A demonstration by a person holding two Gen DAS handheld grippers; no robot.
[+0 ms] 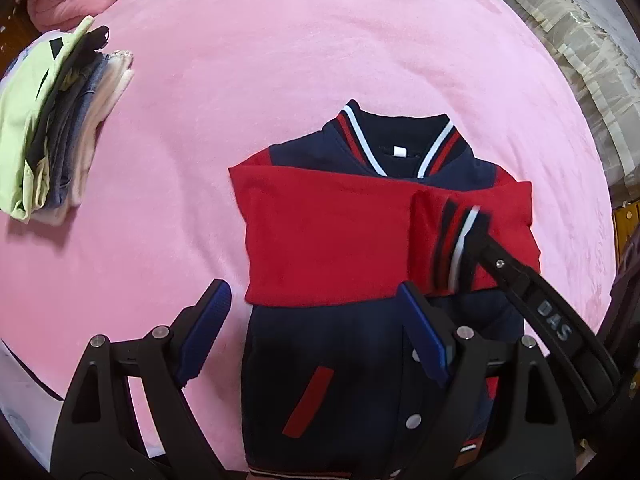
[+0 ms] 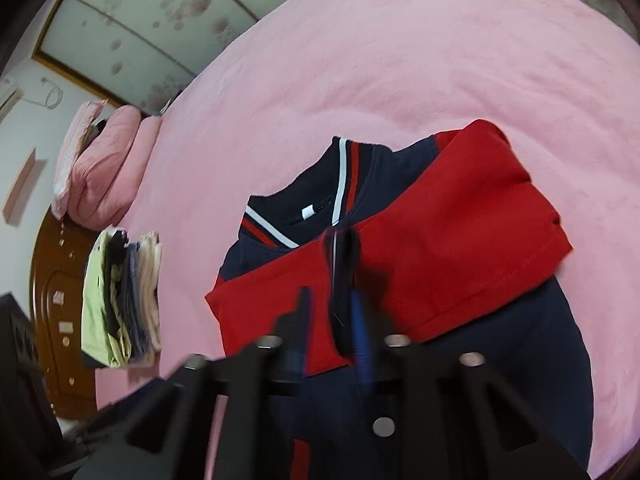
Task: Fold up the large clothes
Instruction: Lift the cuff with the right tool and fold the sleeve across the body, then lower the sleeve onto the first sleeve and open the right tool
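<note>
A navy and red varsity jacket (image 1: 360,360) lies face up on the pink bed cover (image 1: 280,60), collar away from me. Both red sleeves (image 1: 328,236) are folded across its chest. My left gripper (image 1: 316,332) hovers open over the jacket's left edge, with nothing between its blue pads. My right gripper (image 2: 330,328) reaches in from the right of the left wrist view. The striped cuff (image 1: 460,236) of the upper sleeve hangs between its parted fingers, against the blue pad (image 2: 360,340), and a gap shows on the other side.
A stack of folded clothes (image 1: 60,128) sits on the bed to the jacket's left. Pink pillows (image 2: 100,168) lie at the head of the bed by a wooden headboard (image 2: 60,300). A flowered wardrobe door (image 2: 140,20) stands beyond.
</note>
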